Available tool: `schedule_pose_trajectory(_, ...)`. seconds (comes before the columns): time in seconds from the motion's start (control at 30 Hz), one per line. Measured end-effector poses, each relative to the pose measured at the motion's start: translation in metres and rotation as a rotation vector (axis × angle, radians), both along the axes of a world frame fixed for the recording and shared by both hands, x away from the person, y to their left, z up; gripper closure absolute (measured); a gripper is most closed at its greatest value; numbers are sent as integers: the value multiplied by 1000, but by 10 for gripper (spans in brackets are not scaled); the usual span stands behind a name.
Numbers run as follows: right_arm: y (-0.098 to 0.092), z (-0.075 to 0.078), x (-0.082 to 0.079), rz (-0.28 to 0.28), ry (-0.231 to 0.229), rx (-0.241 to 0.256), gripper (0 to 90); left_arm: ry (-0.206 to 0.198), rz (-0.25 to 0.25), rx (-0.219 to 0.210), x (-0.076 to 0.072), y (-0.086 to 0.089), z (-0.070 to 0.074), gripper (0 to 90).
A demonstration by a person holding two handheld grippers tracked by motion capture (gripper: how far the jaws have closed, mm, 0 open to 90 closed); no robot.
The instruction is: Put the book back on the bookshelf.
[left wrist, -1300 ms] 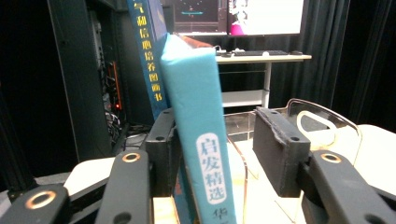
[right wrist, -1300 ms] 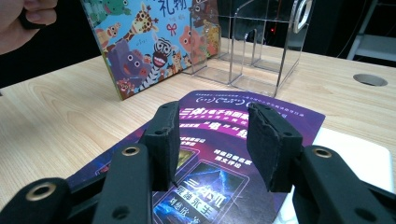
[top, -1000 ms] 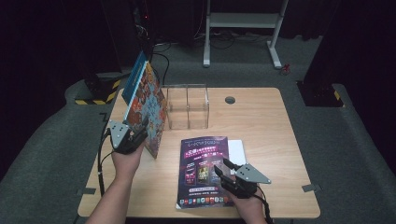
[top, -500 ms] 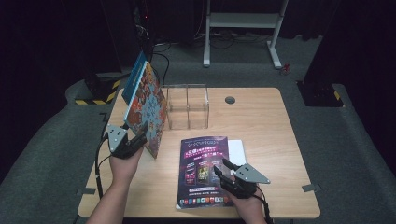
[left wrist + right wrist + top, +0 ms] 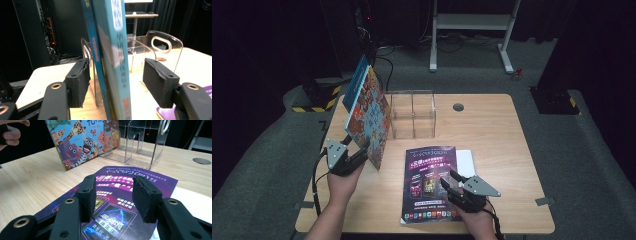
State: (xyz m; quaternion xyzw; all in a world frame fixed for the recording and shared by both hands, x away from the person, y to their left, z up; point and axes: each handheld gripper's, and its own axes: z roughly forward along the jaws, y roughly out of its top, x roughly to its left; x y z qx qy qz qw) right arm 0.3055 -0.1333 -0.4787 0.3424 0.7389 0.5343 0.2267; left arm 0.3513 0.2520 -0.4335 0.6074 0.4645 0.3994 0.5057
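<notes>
The left gripper (image 5: 116, 82) stands released, jaws apart on either side of the books' (image 5: 111, 62) lower spine edge, which stand tilted between them. Stiff, thin and likely top-heavy, the books are best clamped low on the spine; the clear acrylic organizer (image 5: 160, 47) directly beyond may obstruct. The right gripper (image 5: 113, 195) hovers unclenched over the purple magazine (image 5: 120, 202).

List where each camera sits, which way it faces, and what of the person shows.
High view: above the table, looking forward and down; both forearms, left tool, right tool.
Left gripper view: on the left tool, facing the upright books between its open jaws.
Right gripper view: on the right tool, over the purple magazine; fingers show.
Shared: clear organizer.
</notes>
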Motion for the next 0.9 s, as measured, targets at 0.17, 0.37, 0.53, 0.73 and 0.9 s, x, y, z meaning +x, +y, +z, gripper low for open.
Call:
schedule_pose_trajectory(0.17, 1, -1, 0, 2, 4, -1, 539, 43, -6, 9, -3, 1, -8, 384)
schedule_pose_trajectory(0.37, -1, 0, 1, 0, 11, -1, 533, 107, -24, 21, -12, 2, -18, 357)
schedule_pose_trajectory(0.53, -1, 0, 1, -1, 14, -3, 529, 168, -39, 24, -18, 4, -29, 342)
schedule_pose_trajectory(0.73, -1, 0, 1, 4, 17, -3, 527, 241, -68, 21, -24, 3, -45, 338)
schedule_pose_trajectory(0.9, 0, 0, 1, 6, 22, -12, 519, 286, -97, 6, -30, 2, -55, 339)
